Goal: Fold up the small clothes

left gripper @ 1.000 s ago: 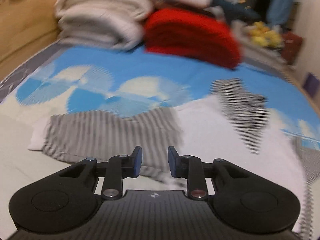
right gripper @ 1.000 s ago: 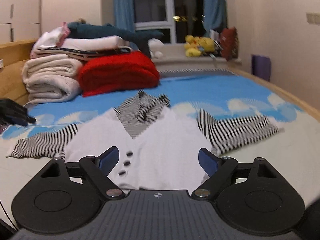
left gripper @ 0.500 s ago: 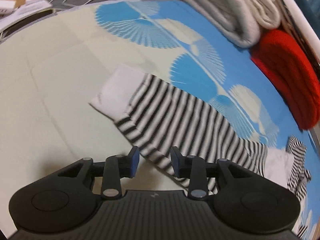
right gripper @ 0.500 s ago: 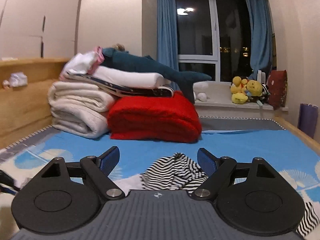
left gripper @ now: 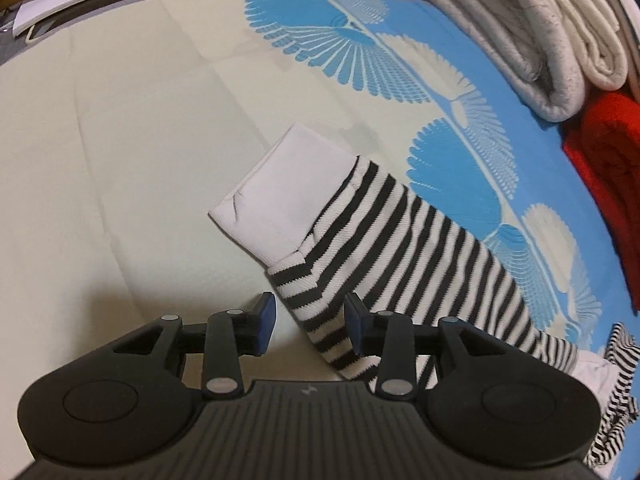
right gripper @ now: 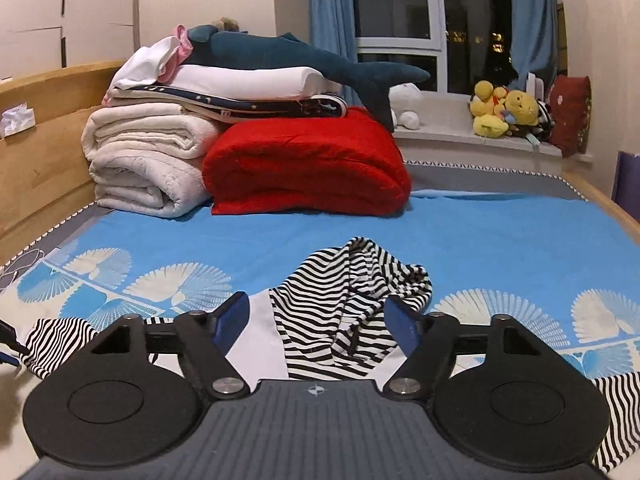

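We're lining up grasps: left gripper unclenched astride sleeve; right gripper closing around hood. Next: pinch, fold inward.

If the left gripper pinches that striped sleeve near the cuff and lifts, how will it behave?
The striped sleeve lies flat and creased, so it will probably droop, not stay stiff. It looks like thin knit, likely light. It joins the garment, so that may drag along. The left gripper straddles it, open.

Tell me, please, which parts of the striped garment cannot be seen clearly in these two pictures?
- Left wrist view: the striped sleeve runs under the left gripper; its shoulder end is hidden.
- Right wrist view: the garment body is covered by the closing right gripper.
- Right wrist view: the other sleeve is cut off.
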